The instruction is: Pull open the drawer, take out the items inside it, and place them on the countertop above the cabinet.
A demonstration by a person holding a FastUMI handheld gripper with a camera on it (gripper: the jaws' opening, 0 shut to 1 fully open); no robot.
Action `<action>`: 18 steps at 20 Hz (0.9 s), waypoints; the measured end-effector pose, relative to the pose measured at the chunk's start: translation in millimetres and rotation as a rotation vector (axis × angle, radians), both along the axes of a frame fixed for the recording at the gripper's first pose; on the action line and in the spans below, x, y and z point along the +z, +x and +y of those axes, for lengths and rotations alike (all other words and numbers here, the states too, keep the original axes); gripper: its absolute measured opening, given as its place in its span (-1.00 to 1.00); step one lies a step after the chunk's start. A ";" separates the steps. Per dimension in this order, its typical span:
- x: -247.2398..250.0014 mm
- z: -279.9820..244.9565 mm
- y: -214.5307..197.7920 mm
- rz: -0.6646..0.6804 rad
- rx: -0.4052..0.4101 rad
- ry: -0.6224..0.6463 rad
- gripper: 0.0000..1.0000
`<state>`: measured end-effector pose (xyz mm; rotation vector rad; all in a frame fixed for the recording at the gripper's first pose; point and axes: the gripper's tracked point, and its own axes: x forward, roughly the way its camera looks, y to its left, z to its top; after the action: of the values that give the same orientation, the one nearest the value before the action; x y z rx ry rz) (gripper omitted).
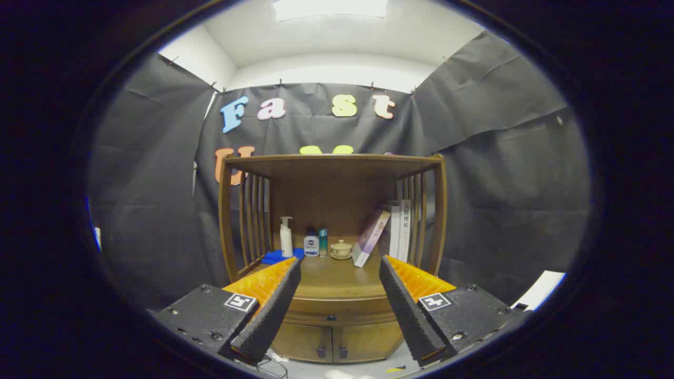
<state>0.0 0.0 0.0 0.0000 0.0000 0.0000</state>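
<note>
The gripper [339,266] has its fingers spread wide with nothing between them, aimed at the cabinet [331,210], whose closed drawer [331,317] with small knob [330,318] lies straight ahead, low between the fingers, well apart.

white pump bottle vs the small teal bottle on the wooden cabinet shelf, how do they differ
The white pump bottle is taller and has a pump head; the small teal bottle is shorter with a plain top. The white one stands nearer the left slats, by a blue cloth. Both stand upright, beyond the open tool.
</note>
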 end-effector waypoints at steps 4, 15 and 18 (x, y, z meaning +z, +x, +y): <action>-10.7 -5.8 8.8 0.009 -0.008 0.001 0.95; -57.6 -5.8 43.3 0.057 -0.014 0.004 0.95; -85.1 -4.3 54.7 0.071 0.007 0.026 0.95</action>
<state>54.7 -4.3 -85.1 0.0260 0.0707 0.0069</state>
